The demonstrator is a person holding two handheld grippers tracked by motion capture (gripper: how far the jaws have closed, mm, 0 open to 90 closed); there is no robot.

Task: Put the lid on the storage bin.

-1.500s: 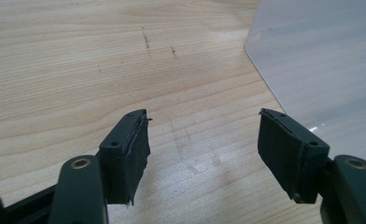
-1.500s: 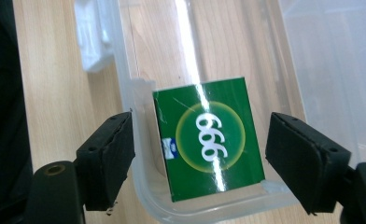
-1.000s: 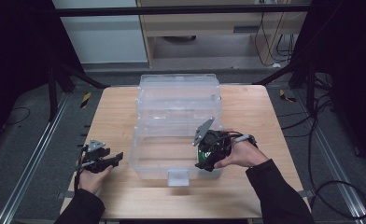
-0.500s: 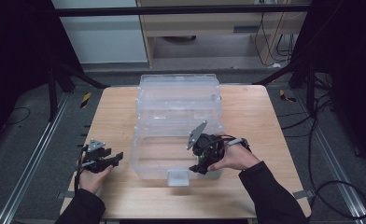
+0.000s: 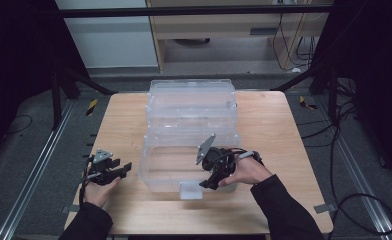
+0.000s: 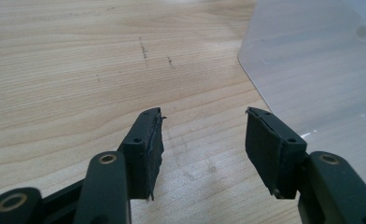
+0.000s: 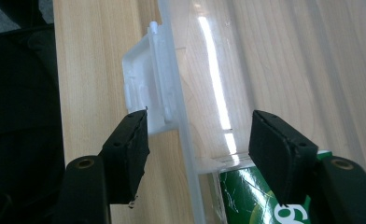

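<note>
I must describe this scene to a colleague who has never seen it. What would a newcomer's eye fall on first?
First the big clear plastic box, lying in the middle of the wooden table. Next the right hand-held gripper at the box's near edge: its jaws, just closing, straddle the rim beside the white latch without pressing it yet. In the right gripper view, something green with white print shows inside the box.
</note>
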